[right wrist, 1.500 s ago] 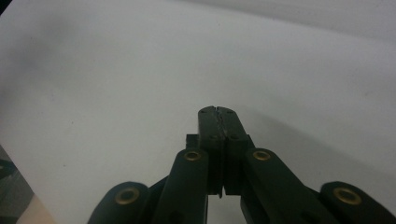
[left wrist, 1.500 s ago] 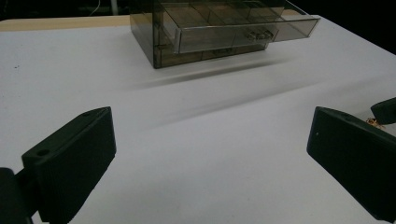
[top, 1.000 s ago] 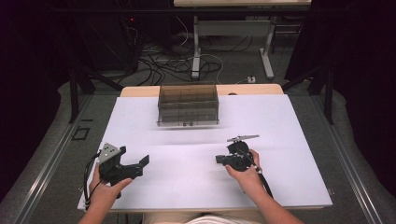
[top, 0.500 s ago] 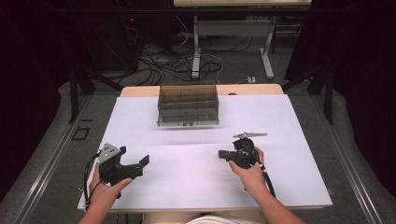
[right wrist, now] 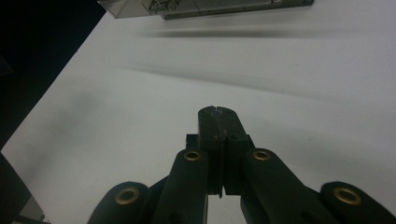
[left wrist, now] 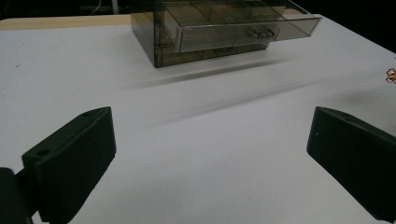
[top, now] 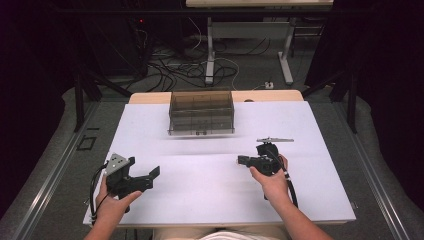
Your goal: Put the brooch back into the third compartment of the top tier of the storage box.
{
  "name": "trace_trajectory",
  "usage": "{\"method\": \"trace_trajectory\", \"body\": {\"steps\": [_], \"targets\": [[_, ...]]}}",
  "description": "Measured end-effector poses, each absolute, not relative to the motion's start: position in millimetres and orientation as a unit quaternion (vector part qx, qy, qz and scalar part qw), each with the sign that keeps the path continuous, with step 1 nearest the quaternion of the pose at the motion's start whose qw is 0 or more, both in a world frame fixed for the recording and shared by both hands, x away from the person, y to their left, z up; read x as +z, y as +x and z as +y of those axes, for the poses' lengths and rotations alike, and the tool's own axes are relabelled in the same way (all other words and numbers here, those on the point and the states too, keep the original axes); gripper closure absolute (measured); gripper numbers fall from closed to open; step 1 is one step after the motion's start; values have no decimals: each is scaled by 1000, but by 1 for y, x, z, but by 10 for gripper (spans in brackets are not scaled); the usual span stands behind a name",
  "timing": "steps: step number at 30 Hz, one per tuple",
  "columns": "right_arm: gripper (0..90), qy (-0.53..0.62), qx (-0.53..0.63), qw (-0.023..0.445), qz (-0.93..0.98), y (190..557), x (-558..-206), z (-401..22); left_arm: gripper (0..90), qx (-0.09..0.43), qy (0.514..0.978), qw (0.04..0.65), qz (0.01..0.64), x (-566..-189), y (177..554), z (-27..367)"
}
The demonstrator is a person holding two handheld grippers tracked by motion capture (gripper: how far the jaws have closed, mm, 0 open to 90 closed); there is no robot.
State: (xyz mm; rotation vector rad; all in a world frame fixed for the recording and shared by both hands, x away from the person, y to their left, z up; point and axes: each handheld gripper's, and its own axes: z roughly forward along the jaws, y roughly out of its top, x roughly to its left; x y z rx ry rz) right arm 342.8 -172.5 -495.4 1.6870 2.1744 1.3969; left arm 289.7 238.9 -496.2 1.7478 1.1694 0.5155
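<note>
A smoke-tinted plastic drawer box [top: 201, 112] stands at the back middle of the white table [top: 215, 200]. In the left gripper view the drawer box [left wrist: 210, 28] has one drawer pulled partly out. My left gripper [top: 150, 179] rests near the front left corner, its jaws wide open with only bare table between them [left wrist: 210, 121]. My right gripper [top: 241, 160] is held at the right of centre, pointing left. Its jaws are shut with nothing between them [right wrist: 217, 112]. The box's lower edge [right wrist: 205, 7] lies far ahead of them.
A small gold-coloured thing [left wrist: 391, 74] lies on the table at the right edge of the left gripper view. Behind the table are desk legs [top: 211, 55] and loose cables [top: 170, 72] on the floor. Dark floor borders the table's left edge [right wrist: 28, 70].
The right hand has drifted slightly to the right and away with its gripper still shut. The left hand and gripper have kept still.
</note>
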Motion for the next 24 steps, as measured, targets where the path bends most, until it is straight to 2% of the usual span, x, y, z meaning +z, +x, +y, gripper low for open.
{"method": "trace_trajectory", "body": {"steps": [24], "targets": [[900, 552, 465, 43, 691, 360, -465, -188, 17, 210, 713, 469, 478, -496, 290, 239]]}}
